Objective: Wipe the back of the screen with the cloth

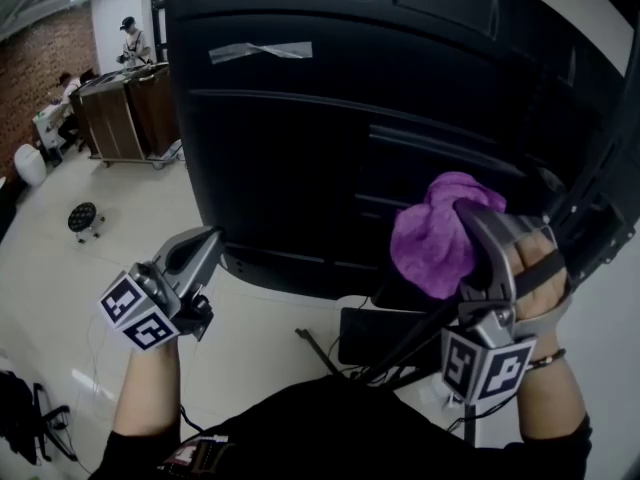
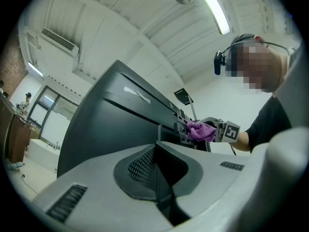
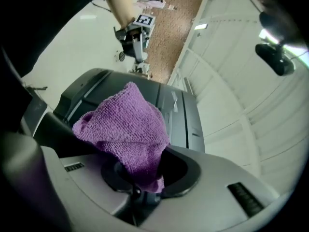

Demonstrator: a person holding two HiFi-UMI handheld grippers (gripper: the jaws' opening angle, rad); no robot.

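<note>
The black back of a large screen (image 1: 330, 118) fills the upper head view, tilted away. My right gripper (image 1: 470, 218) is shut on a bunched purple cloth (image 1: 435, 233), which rests against the screen's lower right back. The right gripper view shows the purple cloth (image 3: 125, 129) pinched between the jaws, with the screen's back (image 3: 178, 115) beyond it. My left gripper (image 1: 205, 243) hangs at the lower left just off the screen's bottom edge, shut and empty. In the left gripper view the screen's back (image 2: 111, 124) rises ahead and the cloth (image 2: 200, 131) shows far off.
A strip of tape (image 1: 260, 51) sticks to the screen's upper back. Black stand legs and cables (image 1: 390, 353) lie under the screen. Far left stand a wooden cabinet (image 1: 125, 113), a small black stool (image 1: 84, 218) and people on the pale floor.
</note>
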